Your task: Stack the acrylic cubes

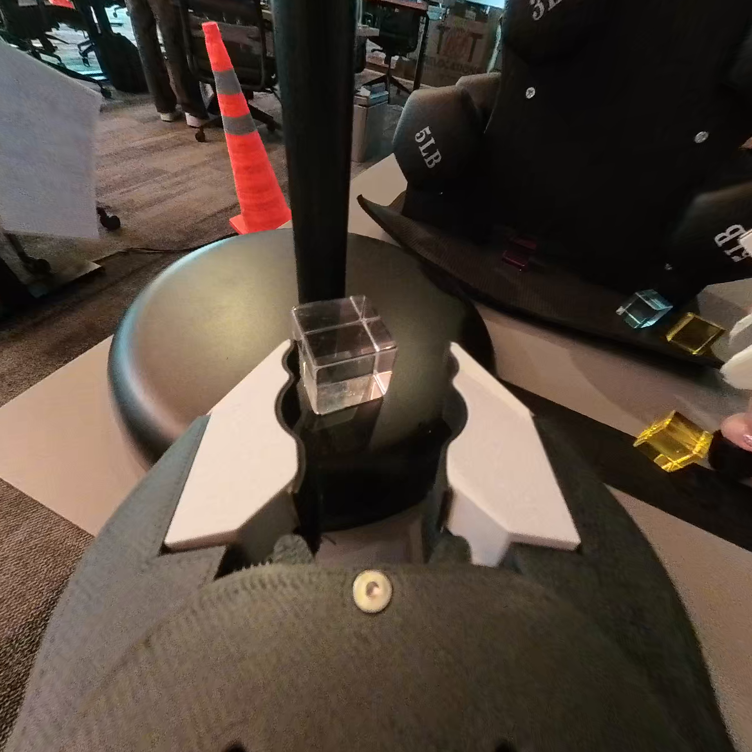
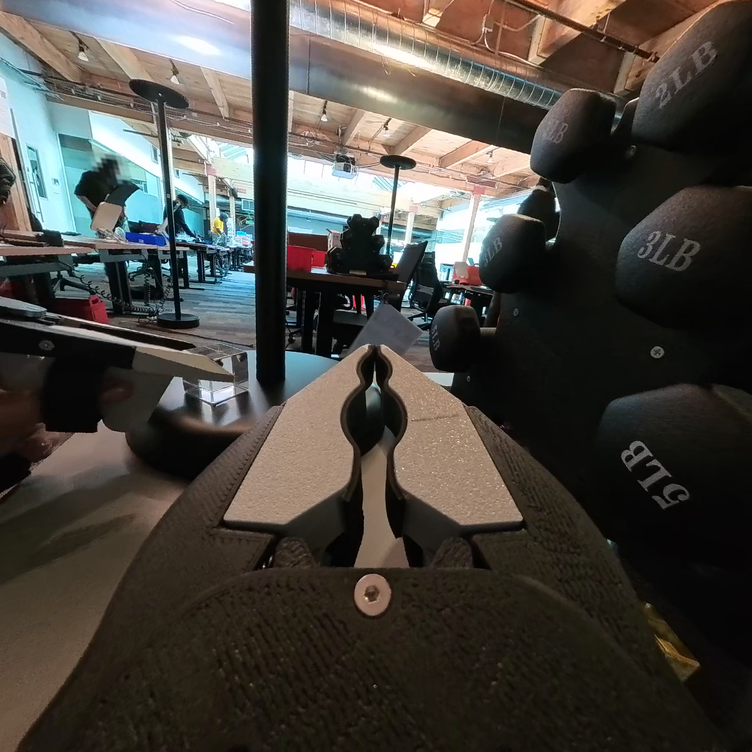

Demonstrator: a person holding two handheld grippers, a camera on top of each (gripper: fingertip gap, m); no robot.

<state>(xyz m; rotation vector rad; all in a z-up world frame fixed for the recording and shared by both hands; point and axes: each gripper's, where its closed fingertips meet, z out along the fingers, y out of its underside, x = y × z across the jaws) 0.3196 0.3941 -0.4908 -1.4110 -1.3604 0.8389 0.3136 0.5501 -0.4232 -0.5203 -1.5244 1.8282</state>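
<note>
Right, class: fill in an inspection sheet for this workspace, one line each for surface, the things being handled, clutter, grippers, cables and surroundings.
Surface: pale tabletop bearing a black round lamp base with its pole.
Handled things: clear cube resting on the base, between the open fingers, right side clearly free.
Clutter: dumbbell rack; pale blue cube, yellow blocks.
Grippers: left gripper open; right gripper shut, nothing held.
Cables: coiled cords on far floor.
Surroundings: orange cone, desks, chairs, people.
</note>
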